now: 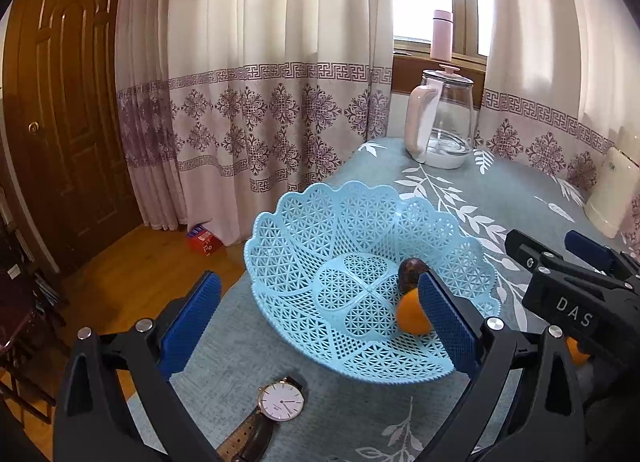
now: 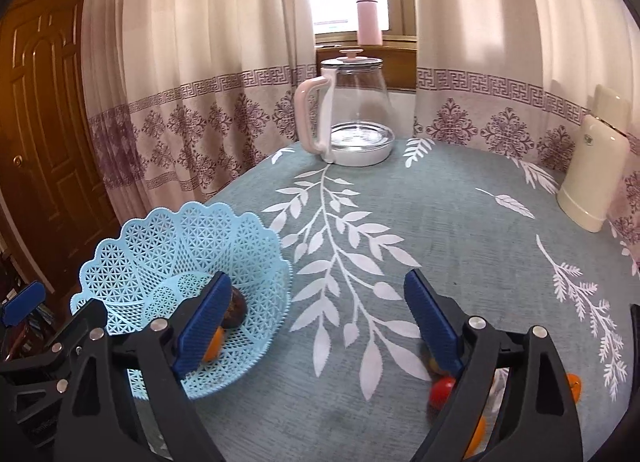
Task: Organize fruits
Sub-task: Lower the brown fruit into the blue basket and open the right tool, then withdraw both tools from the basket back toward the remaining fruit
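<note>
Two fruits already sit low in the blue basket [image 1: 304, 246], an orange [image 1: 410, 316] and a dark fruit [image 1: 412, 274]; a red fruit [image 2: 442, 390] and more oranges wait at lower right. Left gripper [image 1: 320, 310] and right gripper [image 2: 316, 326] are spread, empty

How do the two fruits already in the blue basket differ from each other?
The orange fruit is bright orange and smooth; the dark fruit is brown-purple and mottled. The orange fruit lies nearer the left gripper, partly hidden by its right finger; the dark fruit sits just behind it, farther from the camera. Both are roundish, lie side by side in the blue basket, and neither is gripped.
</note>
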Motion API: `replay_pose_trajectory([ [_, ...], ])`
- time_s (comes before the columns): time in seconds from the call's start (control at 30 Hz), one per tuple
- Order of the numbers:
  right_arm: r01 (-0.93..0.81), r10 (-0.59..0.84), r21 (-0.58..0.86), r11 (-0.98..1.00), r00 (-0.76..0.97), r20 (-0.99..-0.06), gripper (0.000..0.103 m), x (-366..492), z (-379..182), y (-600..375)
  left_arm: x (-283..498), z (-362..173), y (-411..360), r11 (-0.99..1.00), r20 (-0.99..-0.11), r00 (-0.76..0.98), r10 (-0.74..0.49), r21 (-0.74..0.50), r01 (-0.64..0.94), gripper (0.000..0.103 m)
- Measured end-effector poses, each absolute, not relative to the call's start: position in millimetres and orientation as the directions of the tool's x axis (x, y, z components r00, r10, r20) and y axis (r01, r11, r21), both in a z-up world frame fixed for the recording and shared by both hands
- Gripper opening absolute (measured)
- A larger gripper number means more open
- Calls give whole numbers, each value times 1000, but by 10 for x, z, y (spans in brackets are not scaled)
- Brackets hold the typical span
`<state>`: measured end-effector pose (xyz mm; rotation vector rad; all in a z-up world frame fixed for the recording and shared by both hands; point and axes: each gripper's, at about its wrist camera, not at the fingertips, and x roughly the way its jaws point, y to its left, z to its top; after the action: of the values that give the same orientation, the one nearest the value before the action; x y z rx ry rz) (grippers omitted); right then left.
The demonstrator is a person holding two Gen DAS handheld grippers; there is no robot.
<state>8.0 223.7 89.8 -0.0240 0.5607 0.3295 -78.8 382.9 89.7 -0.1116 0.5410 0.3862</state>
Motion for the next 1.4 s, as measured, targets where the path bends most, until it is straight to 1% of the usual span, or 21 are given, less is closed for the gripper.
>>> replay_pose_trajectory([
  [0.47,-211,236,107,972,822,-518,89,40,895,1641,-799,949,3513,939,-510,807,297,0,-345,100],
  [0.77,-130,170,114,985,841,-514,89,-9,888,1170,-758,958,3257,952,-507,819,268,12,-305,100],
  [1.13,-32,93,120,992,837,-540,89,-63,750,592,-701,910,2883,974,-521,829,204,19,-227,100],
  [1.4,10,64,127,992,825,-561,89,-116,629,289,-671,859,2652,983,-533,829,168,27,-182,100],
])
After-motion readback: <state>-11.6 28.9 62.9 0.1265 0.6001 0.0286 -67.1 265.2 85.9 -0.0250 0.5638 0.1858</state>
